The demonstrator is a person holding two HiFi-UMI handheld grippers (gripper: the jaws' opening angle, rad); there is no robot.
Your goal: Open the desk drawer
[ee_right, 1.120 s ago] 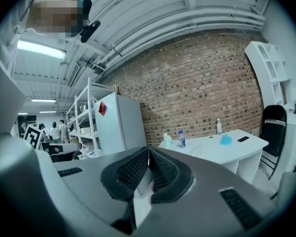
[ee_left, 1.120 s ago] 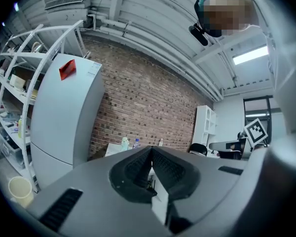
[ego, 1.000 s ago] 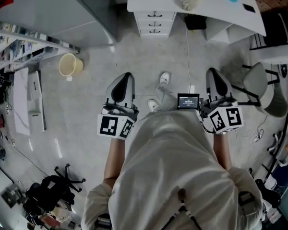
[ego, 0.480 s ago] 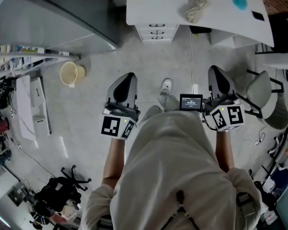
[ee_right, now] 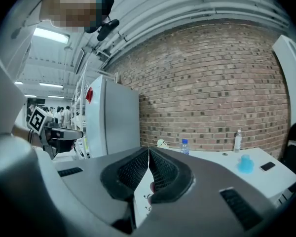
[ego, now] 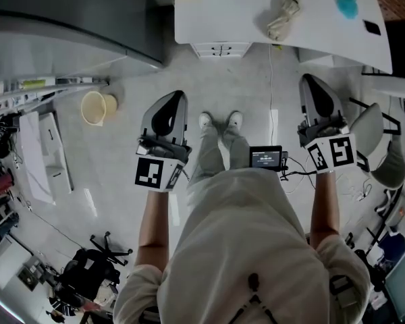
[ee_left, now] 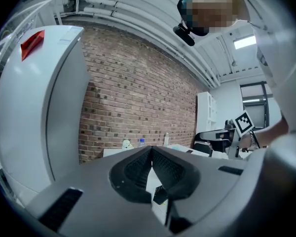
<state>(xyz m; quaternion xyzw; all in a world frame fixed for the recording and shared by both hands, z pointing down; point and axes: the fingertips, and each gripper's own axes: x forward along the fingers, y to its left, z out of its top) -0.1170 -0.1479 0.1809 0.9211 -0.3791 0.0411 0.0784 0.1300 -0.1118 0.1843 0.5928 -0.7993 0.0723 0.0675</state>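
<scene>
The white desk (ego: 236,12) stands at the top of the head view. Under its front edge only a strip of the white drawer unit (ego: 221,48) with small dark handles shows. My left gripper (ego: 172,100) and right gripper (ego: 312,84) are held level over the floor, pointing toward the desk and well short of it. Both are shut with nothing between the jaws. In the left gripper view the closed left gripper (ee_left: 151,149) faces the brick wall, and drawer handles (ee_left: 160,191) show below the pads. In the right gripper view the right gripper (ee_right: 148,149) points at the desk (ee_right: 227,159).
A grey fridge (ego: 74,25) stands left of the desk, with a beige bucket (ego: 98,106) on the floor beside it. A grey chair (ego: 374,140) is at the right. On the desk lie a cloth (ego: 283,15), a blue item (ego: 346,2) and a phone (ego: 372,27). A cable (ego: 270,79) runs across the floor.
The person has walked toward the desk, carrying both shut grippers forward. The desk looks nearer, and its top now hides most of the drawer unit.
</scene>
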